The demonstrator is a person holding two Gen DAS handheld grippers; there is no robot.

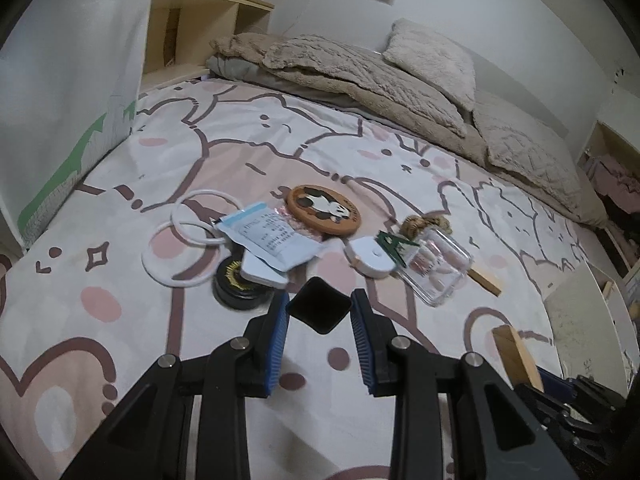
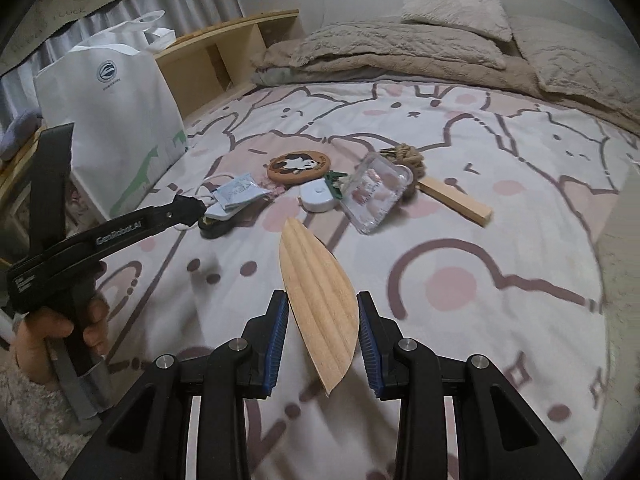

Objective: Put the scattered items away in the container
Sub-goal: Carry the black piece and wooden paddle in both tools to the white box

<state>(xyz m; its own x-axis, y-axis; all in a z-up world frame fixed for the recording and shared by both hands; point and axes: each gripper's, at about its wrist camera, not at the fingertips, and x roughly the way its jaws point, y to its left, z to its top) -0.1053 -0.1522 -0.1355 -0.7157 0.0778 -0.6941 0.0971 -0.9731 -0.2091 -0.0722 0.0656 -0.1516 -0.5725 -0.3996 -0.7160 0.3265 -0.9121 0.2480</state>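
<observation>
My left gripper [image 1: 319,312] is shut on a small black square piece [image 1: 319,309], held above the bed. My right gripper [image 2: 323,320] is shut on a leaf-shaped wooden piece [image 2: 318,300]; that piece also shows at the lower right of the left wrist view [image 1: 516,356]. A white paper bag [image 2: 116,120] stands at the bed's left edge. Scattered items lie mid-bed: white rings [image 1: 188,240], a blue-white sachet [image 1: 272,236], a black round tin [image 1: 240,288], a round panda coaster [image 1: 324,210], a white tape measure [image 1: 370,258], a clear plastic box [image 1: 434,266], a wooden stick [image 2: 456,200].
The bed has a pink cartoon-print sheet [image 2: 480,280]. Beige blankets and pillows [image 1: 400,76] are piled at the far side. A wooden shelf [image 1: 192,32] stands behind the bag. The left gripper's body [image 2: 120,232] and the hand holding it fill the left of the right wrist view.
</observation>
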